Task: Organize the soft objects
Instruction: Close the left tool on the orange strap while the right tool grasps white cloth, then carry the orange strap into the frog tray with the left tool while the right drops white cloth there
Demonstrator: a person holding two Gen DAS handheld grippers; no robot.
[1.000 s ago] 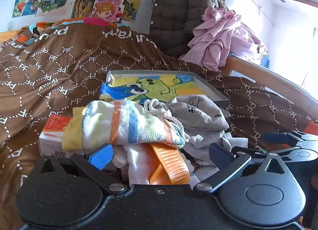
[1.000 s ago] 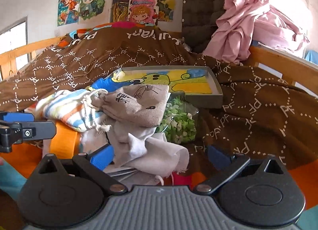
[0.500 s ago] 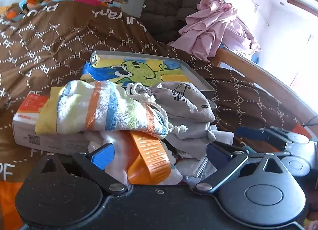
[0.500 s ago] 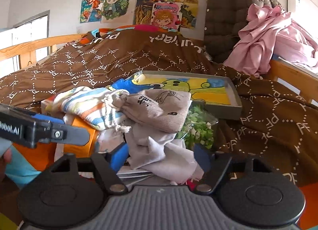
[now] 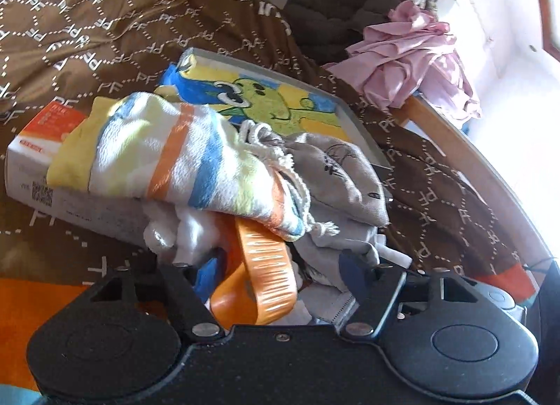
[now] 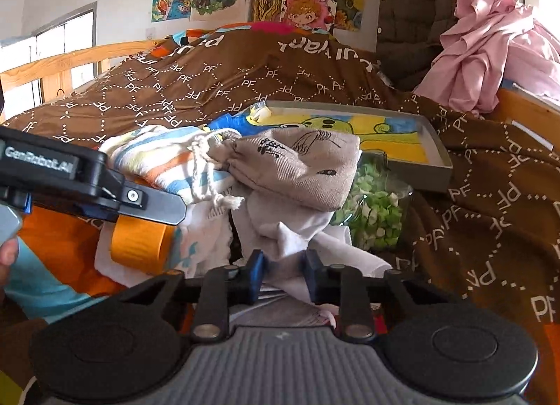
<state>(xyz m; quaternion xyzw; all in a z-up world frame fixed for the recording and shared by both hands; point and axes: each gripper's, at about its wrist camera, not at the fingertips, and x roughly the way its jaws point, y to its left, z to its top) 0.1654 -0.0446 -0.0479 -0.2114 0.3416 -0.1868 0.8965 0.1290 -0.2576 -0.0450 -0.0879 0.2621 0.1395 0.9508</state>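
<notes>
Pinching white cloth [image 6: 280, 258]: right tongs [image 6: 281, 273], unseen in left view.

White cloth [image 6: 280, 247] bottom edge hidden behind right gripper [image 6: 282, 273], orange strap [image 5: 260, 272] lower loop lost behind the left gripper [image 5: 280, 270] body, green-filled bag [image 6: 376, 210] half covered by beige pouch [image 6: 301, 168] — pouch print too small to read, boxed picture [image 5: 280, 104] near edge buried under striped towel [image 5: 168, 156].

Cloth pile [image 6: 280, 195] fills centre; bare blanket [image 6: 490, 202] right, seemingly passable; left gripper [image 6: 105, 191] blocks left.
</notes>
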